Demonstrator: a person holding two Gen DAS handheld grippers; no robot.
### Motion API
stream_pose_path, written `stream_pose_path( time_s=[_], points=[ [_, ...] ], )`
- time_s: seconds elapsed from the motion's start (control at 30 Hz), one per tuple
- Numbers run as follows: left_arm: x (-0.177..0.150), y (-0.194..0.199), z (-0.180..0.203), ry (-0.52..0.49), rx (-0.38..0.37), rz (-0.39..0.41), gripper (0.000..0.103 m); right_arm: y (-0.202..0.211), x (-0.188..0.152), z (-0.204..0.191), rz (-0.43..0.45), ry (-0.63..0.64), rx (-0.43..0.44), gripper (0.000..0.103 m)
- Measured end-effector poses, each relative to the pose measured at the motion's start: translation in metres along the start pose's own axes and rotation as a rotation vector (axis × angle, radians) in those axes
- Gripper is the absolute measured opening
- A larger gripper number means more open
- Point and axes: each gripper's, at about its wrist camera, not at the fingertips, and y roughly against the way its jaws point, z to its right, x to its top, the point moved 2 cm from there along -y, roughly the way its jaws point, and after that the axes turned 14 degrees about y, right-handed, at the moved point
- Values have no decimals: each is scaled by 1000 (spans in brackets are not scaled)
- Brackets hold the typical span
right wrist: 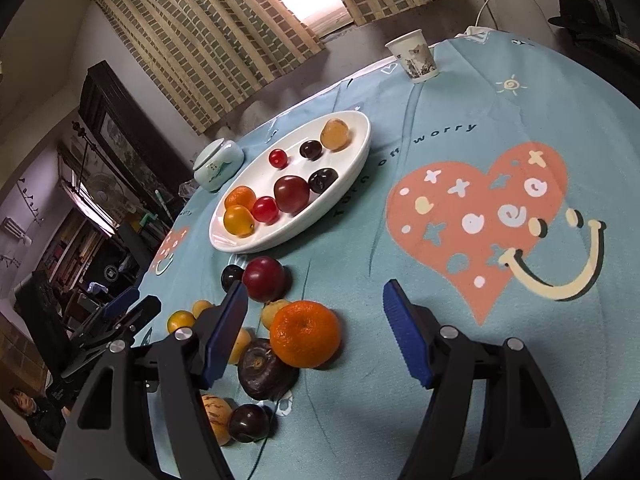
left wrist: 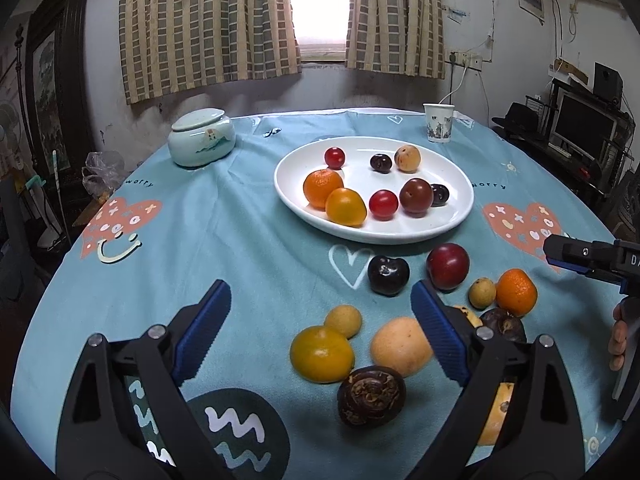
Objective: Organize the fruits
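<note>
White porcelain forms the oval plate [left wrist: 452, 216], set on the round surface [left wrist: 240, 248] under a blue cloth, and eight fruits are seen in it. More fruits lie loose on the cloth just before the plate. The left claw [left wrist: 321, 326] is held wide open, nothing gripped, with a yellow fruit [left wrist: 322, 354], a pale fruit [left wrist: 400, 346] and a brown chestnut [left wrist: 371, 395] seen between its fingers. The right claw [right wrist: 316, 322] is also open and empty, an orange mandarin [right wrist: 305, 334] lying between its fingers, untouched.
</note>
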Motion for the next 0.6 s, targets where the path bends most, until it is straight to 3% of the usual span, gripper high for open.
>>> stream_pose_path(
  time_s=[0.33,0.6],
  points=[
    [2,-1,-7,33,-9,-11,95,-1,-1,2,-8,6,-20,71],
    [12,-3,-35,155,-3,-32,95,-3,0,-7,-25,57,-23,71]
  ],
)
